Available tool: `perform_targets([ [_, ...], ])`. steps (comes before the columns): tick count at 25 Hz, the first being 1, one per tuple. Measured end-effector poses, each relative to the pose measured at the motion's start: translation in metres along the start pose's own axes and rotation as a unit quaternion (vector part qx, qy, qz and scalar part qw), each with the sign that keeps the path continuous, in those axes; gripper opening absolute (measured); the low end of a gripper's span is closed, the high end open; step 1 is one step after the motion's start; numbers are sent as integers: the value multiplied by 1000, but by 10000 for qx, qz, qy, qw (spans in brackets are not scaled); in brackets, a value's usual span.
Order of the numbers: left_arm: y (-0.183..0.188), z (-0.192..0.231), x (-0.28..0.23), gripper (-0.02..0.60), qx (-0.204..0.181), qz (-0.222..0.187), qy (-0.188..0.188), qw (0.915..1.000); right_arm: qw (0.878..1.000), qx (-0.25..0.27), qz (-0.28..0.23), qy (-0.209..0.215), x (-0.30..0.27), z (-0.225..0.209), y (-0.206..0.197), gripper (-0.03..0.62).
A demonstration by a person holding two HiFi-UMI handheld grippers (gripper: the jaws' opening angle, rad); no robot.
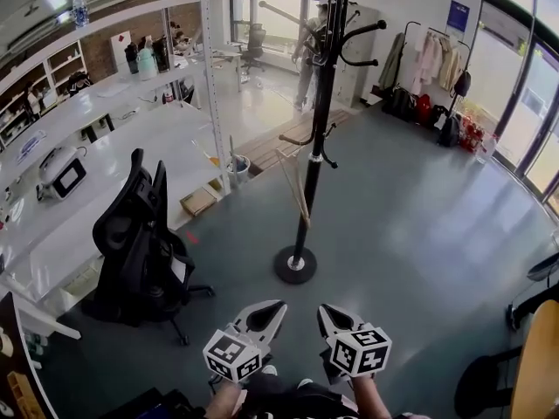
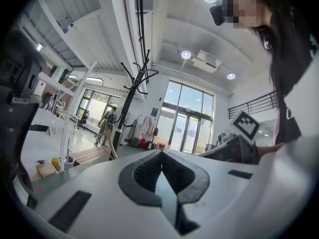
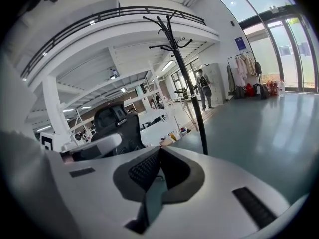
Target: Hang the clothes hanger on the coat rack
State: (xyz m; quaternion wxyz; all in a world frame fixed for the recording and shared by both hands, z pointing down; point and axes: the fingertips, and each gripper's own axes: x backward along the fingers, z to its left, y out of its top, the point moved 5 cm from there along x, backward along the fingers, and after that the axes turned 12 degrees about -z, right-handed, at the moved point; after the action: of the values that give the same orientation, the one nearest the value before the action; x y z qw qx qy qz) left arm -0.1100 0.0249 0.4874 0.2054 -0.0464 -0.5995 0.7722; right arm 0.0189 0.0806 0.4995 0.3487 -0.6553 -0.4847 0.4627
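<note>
The black coat rack (image 1: 319, 103) stands on its round base on the grey floor, straight ahead of me. A pale wooden clothes hanger (image 1: 297, 195) hangs low against the pole, under a lower hook. The rack (image 2: 127, 103) and the hanger (image 2: 108, 151) show far off in the left gripper view, and the rack (image 3: 192, 93) also in the right gripper view. My left gripper (image 1: 278, 305) and right gripper (image 1: 323, 311) sit side by side near my body, short of the base. Both are shut with nothing between their jaws.
A black office chair (image 1: 140, 243) stands to the left beside long white desks (image 1: 105, 147). A person (image 1: 307, 59) stands behind the rack by a wooden platform (image 1: 279, 142). A clothes rail with garments (image 1: 432, 59) is at the back right, and a wooden seat (image 1: 537, 374) at the right edge.
</note>
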Motion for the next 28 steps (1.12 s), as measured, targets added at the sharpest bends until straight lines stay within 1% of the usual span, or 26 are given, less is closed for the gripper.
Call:
perform_targets([
  [5,-9,-25,-5,0,41,90,19,9999,9999,2,96,80,17,-11,-4,9],
  [13,-14,-45,-6,0,-48,159,118,9998,9994,104,207,265,30,-18,-11,9],
  [24,-17,-50,-1,0,-152,317,231,9991,9980,243,293,495,24,-11,-18,9],
  [28,-19,-48,-1,0,-169,330,247,9990,9980,259,321,475,22,-15,-21,9],
])
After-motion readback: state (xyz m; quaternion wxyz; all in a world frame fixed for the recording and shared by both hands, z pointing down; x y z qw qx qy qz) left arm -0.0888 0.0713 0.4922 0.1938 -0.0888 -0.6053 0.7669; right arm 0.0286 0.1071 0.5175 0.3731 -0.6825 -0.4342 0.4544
